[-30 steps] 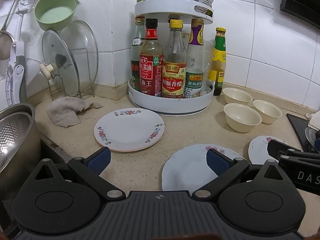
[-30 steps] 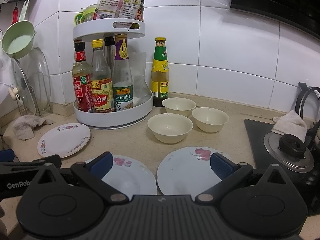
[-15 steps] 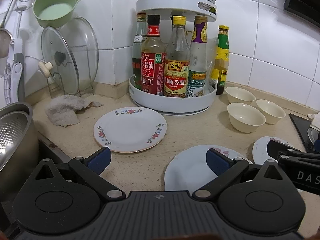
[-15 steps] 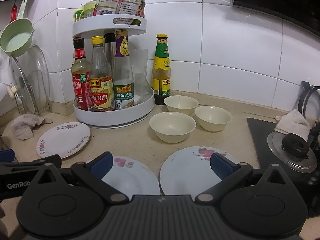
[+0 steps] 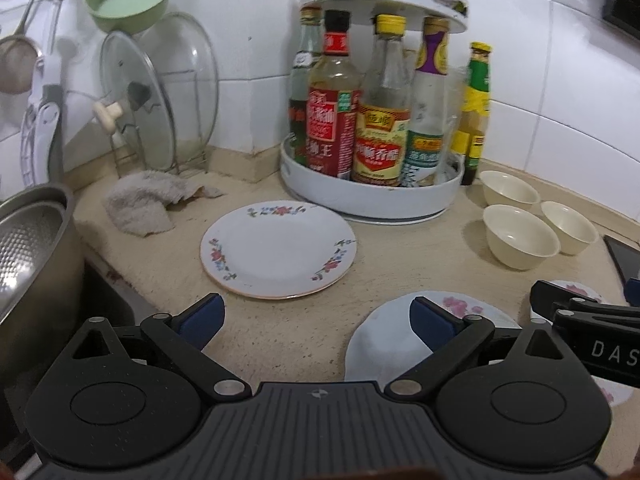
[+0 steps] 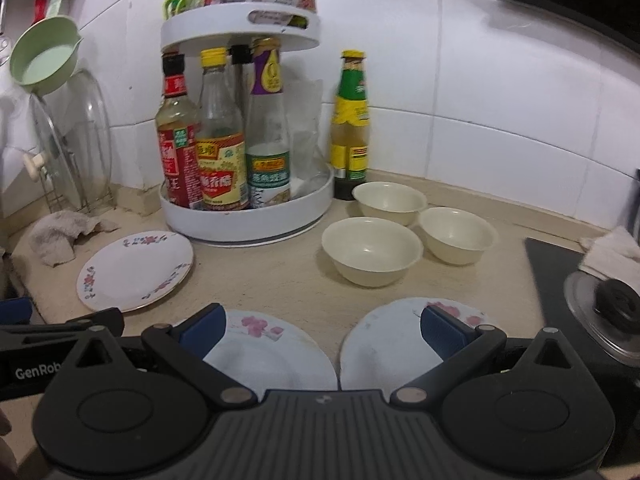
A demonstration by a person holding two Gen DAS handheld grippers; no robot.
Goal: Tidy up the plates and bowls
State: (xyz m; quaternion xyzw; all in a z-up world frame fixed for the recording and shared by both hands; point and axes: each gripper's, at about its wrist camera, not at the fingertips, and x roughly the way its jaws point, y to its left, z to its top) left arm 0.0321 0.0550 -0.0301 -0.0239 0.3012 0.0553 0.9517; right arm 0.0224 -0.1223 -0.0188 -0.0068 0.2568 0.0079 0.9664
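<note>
Three floral white plates lie apart on the beige counter: a gold-rimmed plate (image 5: 278,250) (image 6: 136,270) at the left, a middle plate (image 5: 384,340) (image 6: 272,348), and a right plate (image 6: 392,340) (image 5: 576,292). Three cream bowls (image 6: 372,250) (image 6: 390,200) (image 6: 456,236) stand behind them, also in the left wrist view (image 5: 520,236). My left gripper (image 5: 316,318) is open and empty, just short of the gold-rimmed plate. My right gripper (image 6: 322,326) is open and empty above the two near plates.
A two-tier white turntable (image 6: 248,216) of sauce bottles stands in the corner, with a green-capped bottle (image 6: 352,128) beside it. A rag (image 5: 140,200), a glass lid rack (image 5: 160,100) and a steel pot (image 5: 32,240) are at the left. A stove with a pot lid (image 6: 600,316) is at the right.
Both grippers have moved forward toward the counter's back; plates, bowls and turntable look nearer. Nothing was grasped or moved.
</note>
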